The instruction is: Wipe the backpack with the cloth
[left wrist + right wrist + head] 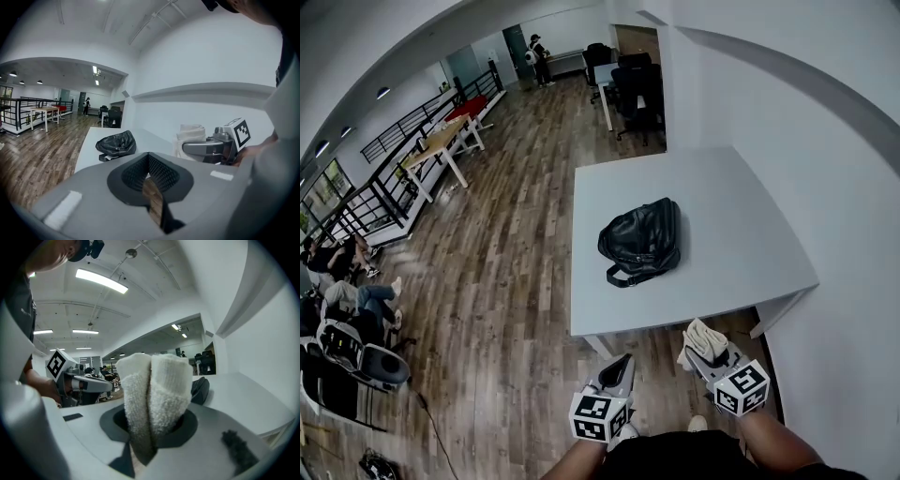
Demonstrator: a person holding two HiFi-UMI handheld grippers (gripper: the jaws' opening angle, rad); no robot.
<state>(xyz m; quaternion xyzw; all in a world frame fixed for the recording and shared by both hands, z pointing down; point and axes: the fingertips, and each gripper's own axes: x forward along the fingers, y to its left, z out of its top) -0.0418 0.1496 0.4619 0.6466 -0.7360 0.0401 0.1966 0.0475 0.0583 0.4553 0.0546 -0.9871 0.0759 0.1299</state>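
Observation:
A black leather backpack (642, 239) lies on its side on the white table (722, 216); it also shows in the left gripper view (116, 143) and, partly hidden, in the right gripper view (200, 389). My right gripper (701, 347) is shut on a folded white cloth (703, 334), short of the table's near edge. The cloth (154, 390) stands up between the jaws of the right gripper (151, 420). My left gripper (622, 362) is below the table edge, left of the right one. The left gripper (149, 157) is shut with nothing held. Both are well short of the backpack.
A white wall (825, 141) runs along the table's right side. Wood floor (506, 244) lies to the left. Seated people (347, 281) and chairs are at the far left, desks (441, 145) and office chairs (633, 89) further back.

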